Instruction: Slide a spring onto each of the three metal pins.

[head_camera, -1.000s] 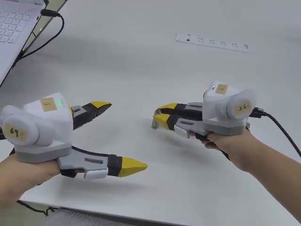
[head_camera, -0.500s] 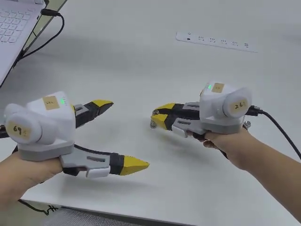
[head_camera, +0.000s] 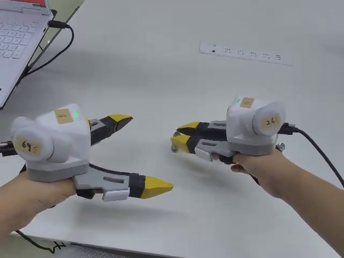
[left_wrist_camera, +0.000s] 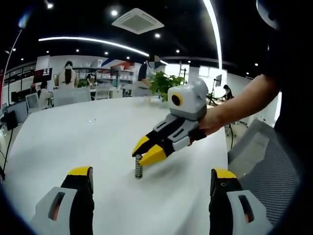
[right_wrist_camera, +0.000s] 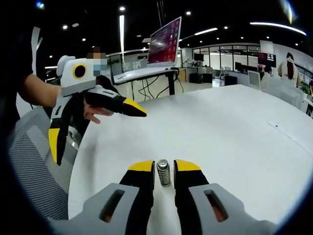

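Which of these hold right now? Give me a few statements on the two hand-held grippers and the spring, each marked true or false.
1. The left hand-held gripper has its jaws wide apart. True.
2. The spring lies flat on the table. False: it stands upright.
3. The left hand-held gripper holds the spring. False: nothing is between its jaws; the spring sits between the jaws of the right hand-held gripper.
4. A power strip lies on the table beyond both grippers. True.
5. A laptop sits at the table's far left. True.
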`<state>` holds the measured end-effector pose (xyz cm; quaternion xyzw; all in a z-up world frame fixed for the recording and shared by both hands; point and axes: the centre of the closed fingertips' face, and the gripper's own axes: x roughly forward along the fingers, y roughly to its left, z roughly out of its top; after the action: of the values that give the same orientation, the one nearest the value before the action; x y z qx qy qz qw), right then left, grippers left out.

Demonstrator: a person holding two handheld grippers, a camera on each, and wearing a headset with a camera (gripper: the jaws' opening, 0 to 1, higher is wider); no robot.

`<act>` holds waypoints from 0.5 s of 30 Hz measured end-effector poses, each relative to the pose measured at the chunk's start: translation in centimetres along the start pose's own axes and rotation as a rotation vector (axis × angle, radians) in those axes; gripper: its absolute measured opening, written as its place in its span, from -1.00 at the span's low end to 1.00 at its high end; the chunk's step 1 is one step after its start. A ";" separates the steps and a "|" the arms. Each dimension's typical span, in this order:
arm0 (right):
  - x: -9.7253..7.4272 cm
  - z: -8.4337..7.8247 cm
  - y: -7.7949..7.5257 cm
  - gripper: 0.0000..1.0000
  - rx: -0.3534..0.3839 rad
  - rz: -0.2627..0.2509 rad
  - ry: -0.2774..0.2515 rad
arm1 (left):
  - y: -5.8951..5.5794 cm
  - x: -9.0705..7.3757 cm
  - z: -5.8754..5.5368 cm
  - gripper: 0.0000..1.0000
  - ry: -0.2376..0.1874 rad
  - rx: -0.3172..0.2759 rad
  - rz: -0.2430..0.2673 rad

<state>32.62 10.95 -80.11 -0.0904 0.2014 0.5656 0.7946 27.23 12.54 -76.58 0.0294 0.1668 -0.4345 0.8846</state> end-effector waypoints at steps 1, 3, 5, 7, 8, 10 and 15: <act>0.0 0.1 0.1 -0.72 -0.001 0.000 -0.002 | 0.1 0.2 0.2 0.95 -0.002 0.000 -0.002; -0.2 0.4 0.2 -0.69 -0.003 0.001 -0.005 | 0.1 0.6 0.6 0.95 -0.002 0.009 -0.007; -0.5 0.7 0.1 -0.69 -0.004 -0.001 -0.009 | 0.0 1.0 0.9 0.95 -0.001 0.018 -0.014; -0.9 1.4 0.0 -0.67 0.024 -0.009 -0.032 | -0.1 1.3 1.3 0.94 -0.004 0.023 -0.020; -1.2 1.6 0.0 -0.67 0.024 -0.012 -0.040 | -0.1 1.4 1.3 0.95 -0.005 0.024 -0.023; -1.8 1.9 0.0 -0.65 0.014 -0.015 -0.045 | -0.2 1.6 1.5 0.94 -0.004 0.029 -0.026; -3.4 2.2 -0.2 -0.56 0.012 -0.020 -0.054 | -0.3 1.9 1.6 0.94 0.001 0.033 -0.034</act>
<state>32.37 8.78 -76.72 -0.0722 0.1822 0.5587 0.8059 28.48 10.58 -75.65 0.0414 0.1603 -0.4522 0.8764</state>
